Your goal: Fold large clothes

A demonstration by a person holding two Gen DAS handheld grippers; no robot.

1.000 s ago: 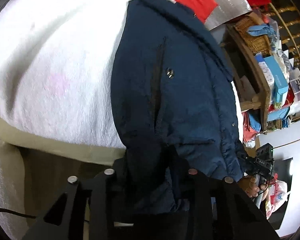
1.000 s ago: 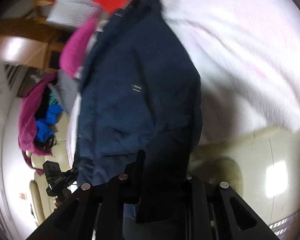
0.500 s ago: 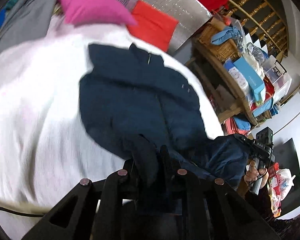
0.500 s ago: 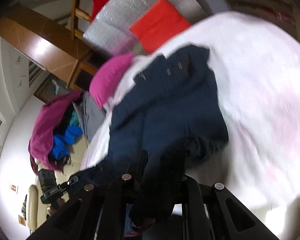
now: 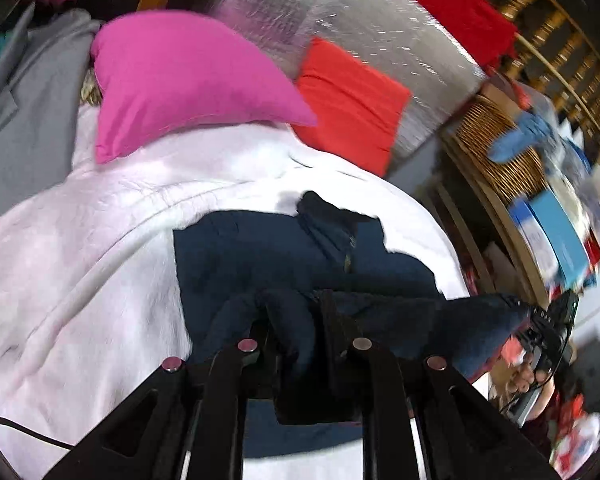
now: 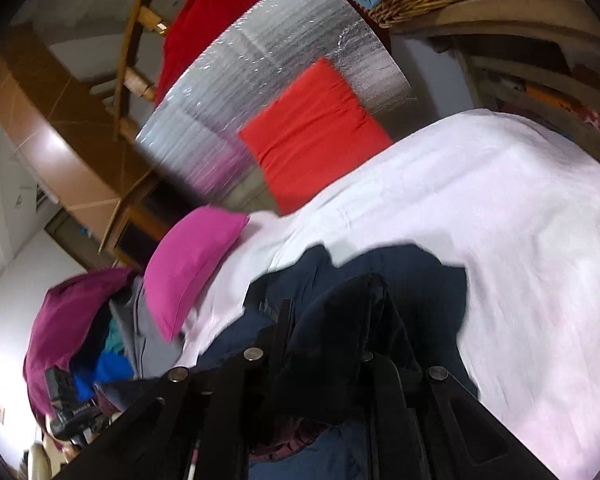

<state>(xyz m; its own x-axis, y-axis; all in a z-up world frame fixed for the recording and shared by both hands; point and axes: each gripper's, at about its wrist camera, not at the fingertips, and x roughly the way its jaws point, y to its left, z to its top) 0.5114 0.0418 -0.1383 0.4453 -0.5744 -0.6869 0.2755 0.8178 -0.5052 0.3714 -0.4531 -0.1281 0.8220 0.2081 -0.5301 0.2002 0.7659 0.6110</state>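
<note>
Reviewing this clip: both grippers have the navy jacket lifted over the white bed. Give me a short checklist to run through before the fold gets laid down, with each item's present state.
1. Left gripper shut on jacket: ok, dark fabric bunched between its fingers.
2. Right gripper shut on jacket: ok, fabric fills the jaws.
3. Hem taut between grippers: ok, in the left wrist view it runs as a straight band to the other gripper.
4. Far part of the jacket lies flat: not ok, its collar end looks rumpled.
5. Landing area on blanket free: ok, pink pillow and red cushion lie beyond the jacket.
6. Sleeves tucked in: cannot tell.
</note>
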